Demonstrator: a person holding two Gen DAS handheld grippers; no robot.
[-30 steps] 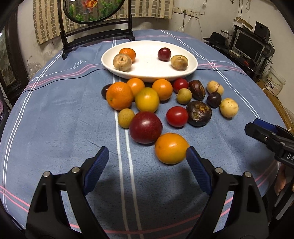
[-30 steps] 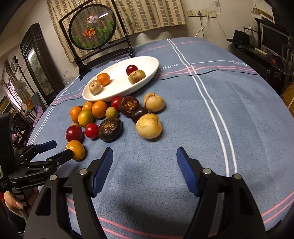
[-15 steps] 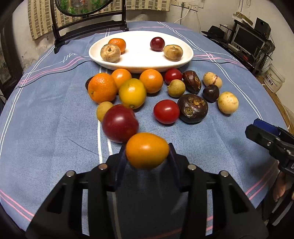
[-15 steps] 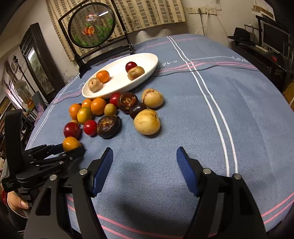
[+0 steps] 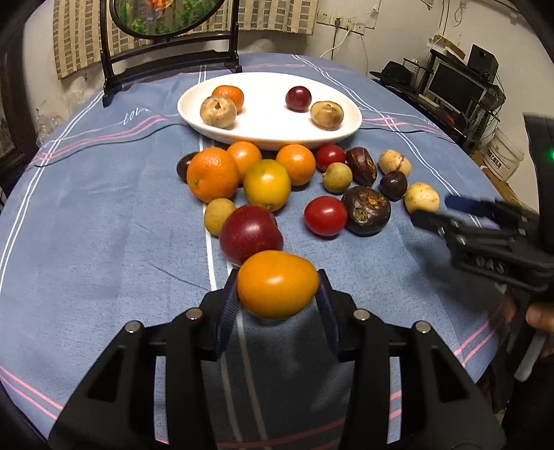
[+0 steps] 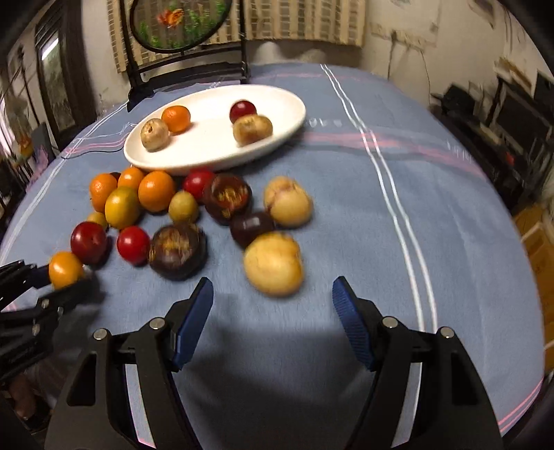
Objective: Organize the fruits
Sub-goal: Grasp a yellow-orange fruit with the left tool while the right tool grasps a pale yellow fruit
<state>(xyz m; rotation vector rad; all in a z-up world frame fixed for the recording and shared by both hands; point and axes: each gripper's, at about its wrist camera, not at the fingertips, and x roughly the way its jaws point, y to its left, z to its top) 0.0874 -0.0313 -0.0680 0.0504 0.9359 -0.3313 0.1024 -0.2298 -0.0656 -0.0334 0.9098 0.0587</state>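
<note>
The yellow-orange fruit (image 5: 277,284) is pinched between the blue pads of the left tool (image 5: 277,304), just in front of the dark red plum (image 5: 250,234) on the worktop (image 5: 86,214). The right tool (image 6: 273,311) is spread, nothing between its pads, which have just been closing slightly, near the pale fruit (image 6: 273,264). A straight lift is advised (neighbours sit close), then gentle placement on the white plate (image 5: 270,136).

A striped curtain (image 5: 86,38) is hung on the white wall (image 5: 381,31); a monitor (image 5: 453,86) is set on dark shelving at right.
</note>
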